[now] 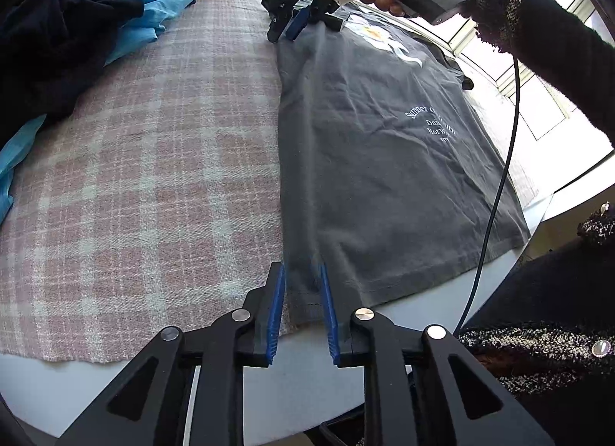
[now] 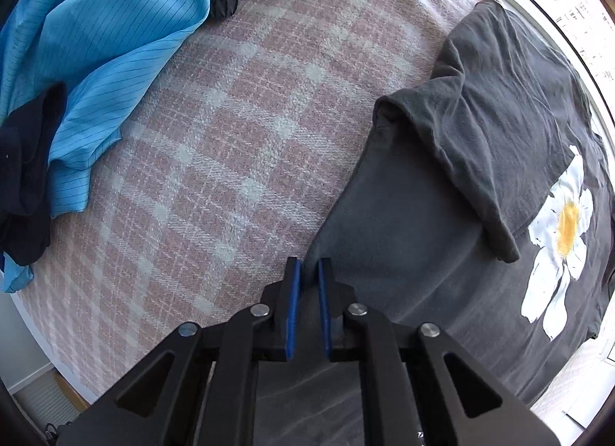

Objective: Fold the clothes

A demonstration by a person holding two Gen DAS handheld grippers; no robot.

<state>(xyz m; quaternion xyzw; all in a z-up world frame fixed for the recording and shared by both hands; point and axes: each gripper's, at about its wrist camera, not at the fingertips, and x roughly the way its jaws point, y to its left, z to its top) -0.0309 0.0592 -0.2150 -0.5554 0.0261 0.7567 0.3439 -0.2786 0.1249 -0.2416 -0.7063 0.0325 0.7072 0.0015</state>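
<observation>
A dark grey T-shirt (image 1: 369, 161) with white lettering and a daisy print lies flat on the pink plaid cloth (image 1: 153, 177). My left gripper (image 1: 303, 273) is slightly open, its blue pads straddling the shirt's near hem corner. My right gripper (image 1: 286, 29) shows in the left wrist view at the shirt's far left edge. In the right wrist view the right gripper (image 2: 309, 265) has its pads a little apart around the shirt's folded edge (image 2: 403, 234). A sleeve (image 2: 472, 138) is folded over the shirt, next to the daisy (image 2: 561, 230).
A light blue striped garment (image 2: 96, 46) and a dark navy garment (image 2: 27, 165) are heaped at the left of the plaid cloth. The white table edge (image 1: 115, 388) runs along the front. A black cable (image 1: 496, 192) hangs over the shirt's right side.
</observation>
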